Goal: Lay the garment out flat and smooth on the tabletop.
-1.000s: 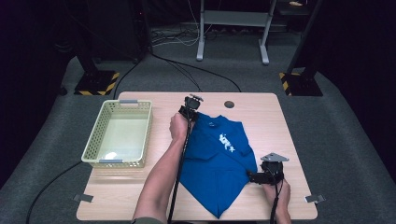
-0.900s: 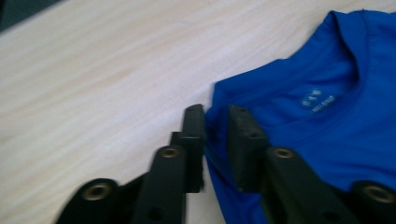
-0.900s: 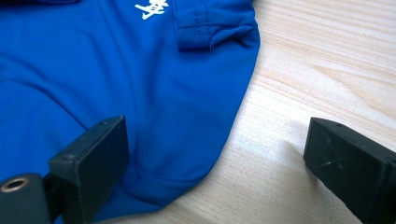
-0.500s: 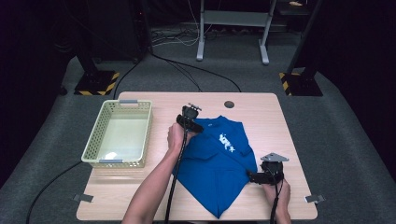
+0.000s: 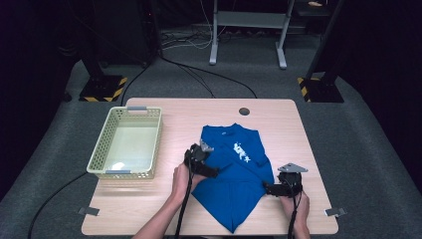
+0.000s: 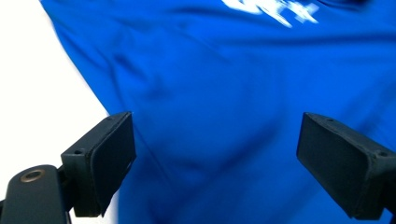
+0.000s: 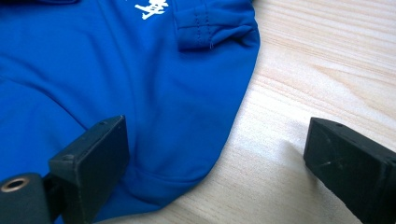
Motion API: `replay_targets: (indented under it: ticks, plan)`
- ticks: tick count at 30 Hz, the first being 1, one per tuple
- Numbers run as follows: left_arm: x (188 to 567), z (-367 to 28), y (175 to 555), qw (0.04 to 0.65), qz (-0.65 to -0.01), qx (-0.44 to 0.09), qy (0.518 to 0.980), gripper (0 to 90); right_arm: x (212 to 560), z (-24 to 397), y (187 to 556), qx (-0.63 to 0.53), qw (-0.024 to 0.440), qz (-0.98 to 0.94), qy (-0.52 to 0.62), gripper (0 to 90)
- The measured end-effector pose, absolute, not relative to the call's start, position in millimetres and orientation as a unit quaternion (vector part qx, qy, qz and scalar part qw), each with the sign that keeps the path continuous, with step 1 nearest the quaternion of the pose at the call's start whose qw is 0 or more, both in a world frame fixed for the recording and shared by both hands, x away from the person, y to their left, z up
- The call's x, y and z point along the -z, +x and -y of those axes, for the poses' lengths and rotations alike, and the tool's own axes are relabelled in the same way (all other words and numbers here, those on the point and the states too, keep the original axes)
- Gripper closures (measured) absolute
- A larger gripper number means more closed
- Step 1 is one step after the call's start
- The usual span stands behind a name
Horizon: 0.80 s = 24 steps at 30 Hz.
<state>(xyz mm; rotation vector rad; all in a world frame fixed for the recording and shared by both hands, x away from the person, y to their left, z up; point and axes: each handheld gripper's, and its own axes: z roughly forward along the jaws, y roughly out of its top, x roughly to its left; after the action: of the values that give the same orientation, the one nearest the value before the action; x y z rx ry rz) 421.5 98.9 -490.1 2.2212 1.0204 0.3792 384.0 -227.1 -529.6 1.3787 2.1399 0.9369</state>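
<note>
My left claw (image 5: 199, 158) has just been opening, nothing between its jaws, and has come down to the blue T-shirt's (image 5: 238, 174) left edge, mid-frame on the bench (image 5: 174, 209). My right claw (image 5: 271, 189) stands open at its right edge, so I judge the next fold can begin.

the high view looked forward and down from above the worktop (image 5: 149, 204) at a distance. each gripper view sat close, facing along its own jaws. all three views shared the blue shirt (image 5: 239, 174).
</note>
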Motion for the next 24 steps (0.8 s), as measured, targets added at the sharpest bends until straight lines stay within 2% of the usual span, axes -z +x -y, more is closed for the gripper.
replay_targets:
  ticks: [7,10,15,24]
  plan:
    - [518.1,-98.0,386.0,0.318,-0.386,-0.142,0.854,8.1,529.6,227.2,384.0,-0.337,0.213,-0.771,0.496,5.8]
    - [524.8,-100.4,377.3,0.335,-0.399,-0.158,0.839,6.7,529.6,227.2,384.1,-0.338,0.213,-0.771,0.496,5.7]
    - [530.4,-97.6,370.3,0.353,-0.414,-0.177,0.821,3.8,529.6,227.1,383.9,-0.337,0.213,-0.771,0.497,5.7]
    - [530.5,-96.6,367.9,0.353,-0.414,-0.182,0.819,4.2,529.5,227.7,384.0,-0.337,0.213,-0.769,0.499,5.7]
